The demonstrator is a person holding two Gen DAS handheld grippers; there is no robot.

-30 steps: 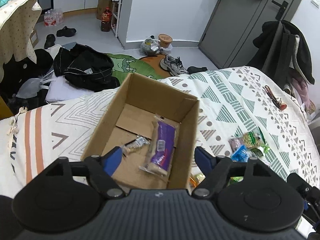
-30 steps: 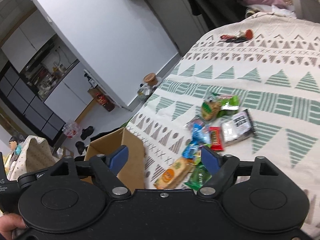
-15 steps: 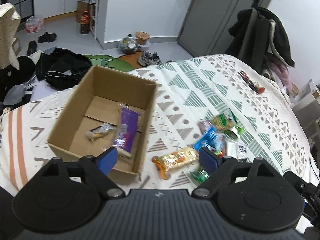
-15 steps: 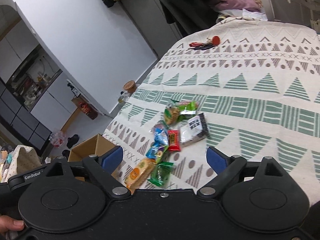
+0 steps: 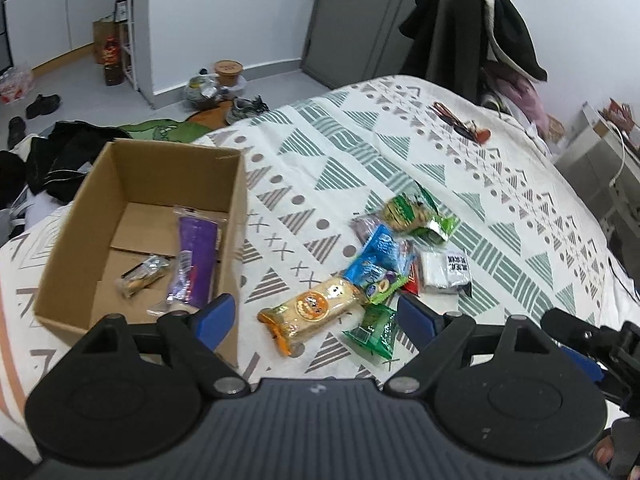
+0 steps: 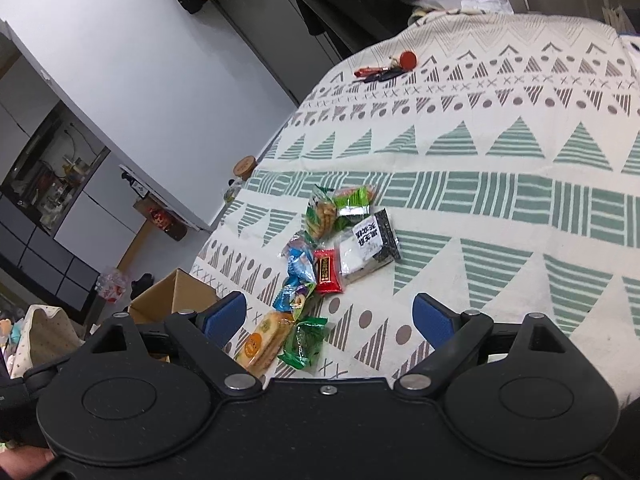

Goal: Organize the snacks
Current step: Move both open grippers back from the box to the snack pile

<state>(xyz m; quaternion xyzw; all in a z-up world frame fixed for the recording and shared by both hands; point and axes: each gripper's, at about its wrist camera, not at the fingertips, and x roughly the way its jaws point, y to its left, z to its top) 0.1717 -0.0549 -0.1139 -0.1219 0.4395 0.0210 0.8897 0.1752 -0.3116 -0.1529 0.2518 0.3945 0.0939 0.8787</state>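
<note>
A brown cardboard box (image 5: 236,216) sits on the patterned bedspread at the left, holding a purple snack pack (image 5: 194,260) and a small silver bar (image 5: 142,276). Right of it lies a heap of snacks: an orange biscuit pack (image 5: 312,312), a small green packet (image 5: 374,330), a blue packet (image 5: 374,262), a red packet (image 6: 326,270), a white-and-black packet (image 5: 446,272) and a green cookie bag (image 5: 412,214). My left gripper (image 5: 316,318) hangs open above the biscuit pack, empty. My right gripper (image 6: 330,316) is open above the same heap (image 6: 320,264), empty.
A red key bunch (image 5: 460,126) lies far back on the bedspread (image 6: 500,152). Dark coats (image 5: 472,28) hang at the bed's far side. Black bags (image 5: 52,156), shoes and bottles litter the floor beyond the box. The box corner (image 6: 176,298) shows left in the right wrist view.
My left gripper has swung right, from over the box to over the snack heap. My right gripper has pulled back and turned, so the heap sits more central. Both stay open.
</note>
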